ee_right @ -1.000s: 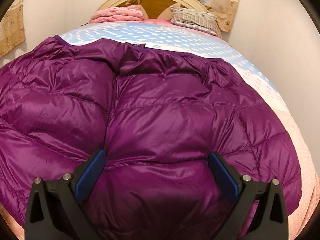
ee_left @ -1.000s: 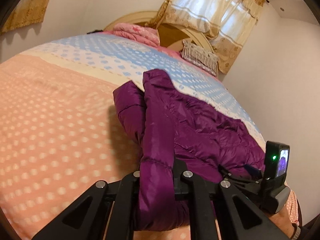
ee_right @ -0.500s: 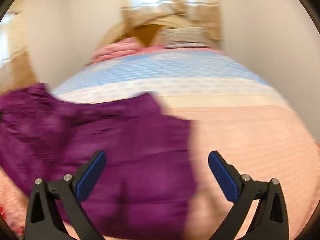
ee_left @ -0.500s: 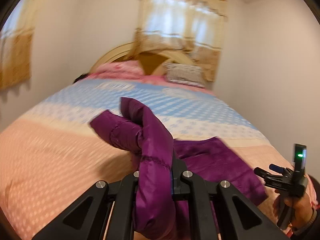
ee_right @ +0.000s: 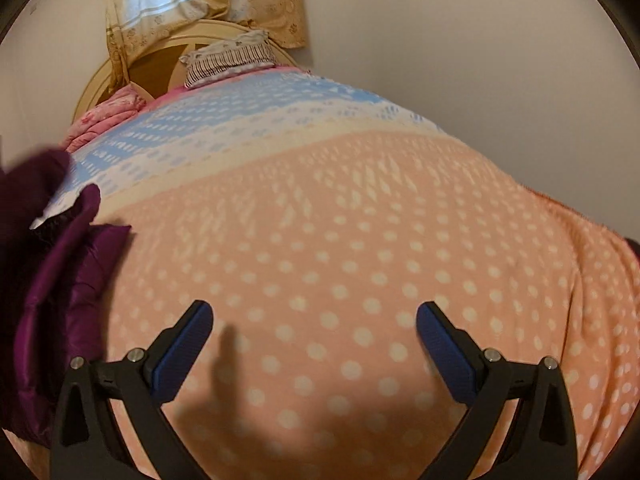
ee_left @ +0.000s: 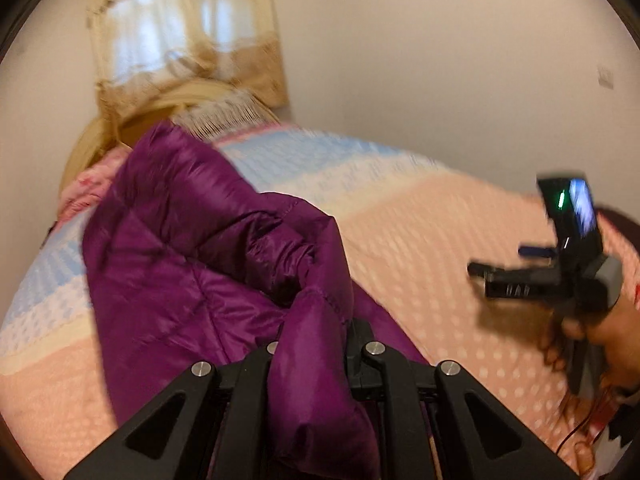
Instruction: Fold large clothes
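A purple quilted down jacket (ee_left: 192, 248) is bunched up over the bed in the left wrist view. My left gripper (ee_left: 316, 344) is shut on a fold of it and holds it lifted. The jacket also shows at the left edge of the right wrist view (ee_right: 60, 280). My right gripper (ee_right: 314, 332) is open and empty, over the bare peach part of the blanket, apart from the jacket. It also shows at the right of the left wrist view (ee_left: 504, 270), held in a hand.
The bed is covered by a dotted blanket (ee_right: 340, 220), peach near me and blue farther off. A striped pillow (ee_right: 230, 58) and pink bedding (ee_right: 108, 114) lie by the curved headboard. A white wall runs along the bed's right side.
My left gripper has lifted the jacket and swung it left, bunching it. My right gripper has moved right, off the jacket, and is now over bare blanket.
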The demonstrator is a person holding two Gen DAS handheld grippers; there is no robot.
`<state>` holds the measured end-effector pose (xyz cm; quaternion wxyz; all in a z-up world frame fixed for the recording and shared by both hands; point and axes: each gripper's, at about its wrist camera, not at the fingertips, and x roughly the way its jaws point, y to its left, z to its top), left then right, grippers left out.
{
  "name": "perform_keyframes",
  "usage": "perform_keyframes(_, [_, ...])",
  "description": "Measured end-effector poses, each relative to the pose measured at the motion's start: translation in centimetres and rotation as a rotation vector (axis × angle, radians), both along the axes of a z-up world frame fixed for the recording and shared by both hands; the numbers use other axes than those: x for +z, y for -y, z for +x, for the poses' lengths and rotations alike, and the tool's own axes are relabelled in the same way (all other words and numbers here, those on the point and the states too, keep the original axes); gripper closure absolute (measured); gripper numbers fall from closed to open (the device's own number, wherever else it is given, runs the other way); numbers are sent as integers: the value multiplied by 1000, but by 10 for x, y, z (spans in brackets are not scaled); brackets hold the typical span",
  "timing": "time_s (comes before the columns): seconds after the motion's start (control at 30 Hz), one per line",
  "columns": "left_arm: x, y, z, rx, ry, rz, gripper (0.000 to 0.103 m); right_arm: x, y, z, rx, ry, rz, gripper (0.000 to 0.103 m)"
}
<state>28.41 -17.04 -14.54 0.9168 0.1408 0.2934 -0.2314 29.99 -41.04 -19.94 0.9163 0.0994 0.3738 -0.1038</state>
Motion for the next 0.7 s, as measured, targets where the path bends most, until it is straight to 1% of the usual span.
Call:
perform_keyframes(0.07, [-14, 7, 3, -6, -12, 30, 94, 0, 1, -3, 5, 7, -21, 0])
perform_keyframes(0.13, [-19, 12, 0, -15, 0, 56, 92, 0, -1, -2, 16, 5, -30, 0])
perform_keyframes(0.2, [-17, 15, -5, -25, 7, 77, 84, -2, -3, 0, 18, -3, -37, 0])
perform_keyframes(0.23, [-14, 16, -6, -34, 7, 79, 73, -3, -3, 1, 17, -5, -41, 0])
perform_keyframes(0.27, [-7, 27, -11, -41, 11, 80, 59, -4, -4, 2, 17, -8, -45, 0])
perform_keyframes(0.3, [0, 30, -19, -51, 34, 81, 52, -4, -5, 3, 18, -13, -52, 0])
perform_keyframes(0.33, [4, 34, -25, -54, 67, 86, 35, -6, -6, 6, 19, -18, -57, 0])
perform_keyframes(0.37, [11, 37, -33, -57, 100, 96, 21, -7, -7, 7, 21, -23, -64, 0])
perform_keyframes(0.4, [19, 40, -45, -82, 135, 89, 18, -7, -7, 7, 22, -26, -68, 0])
perform_keyframes(0.43, [25, 40, -52, -103, 152, 80, 16, -7, -7, 7, 23, -28, -69, 0])
perform_keyframes(0.5, [36, 35, -61, -98, 163, 70, 16, -5, -5, 7, 30, -32, -58, 0])
perform_keyframes(0.53, [42, 24, -63, -81, 161, 56, 16, -3, -4, 7, 32, -36, -39, 1])
perform_keyframes(0.57, [47, 14, -63, -54, 165, 45, 16, 2, -3, 7, 26, -42, -11, 9])
perform_keyframes(0.6, [51, 1, -60, -20, 170, 37, 16, 7, -3, 8, 26, -48, 13, 13])
perform_keyframes(0.63, [54, -16, -52, 37, 168, 32, 16, 18, -6, 11, 40, -48, 30, 18])
perform_keyframes(0.7, [56, -52, -33, 163, 148, 30, 16, 41, -22, 17, 77, -26, 22, 27])
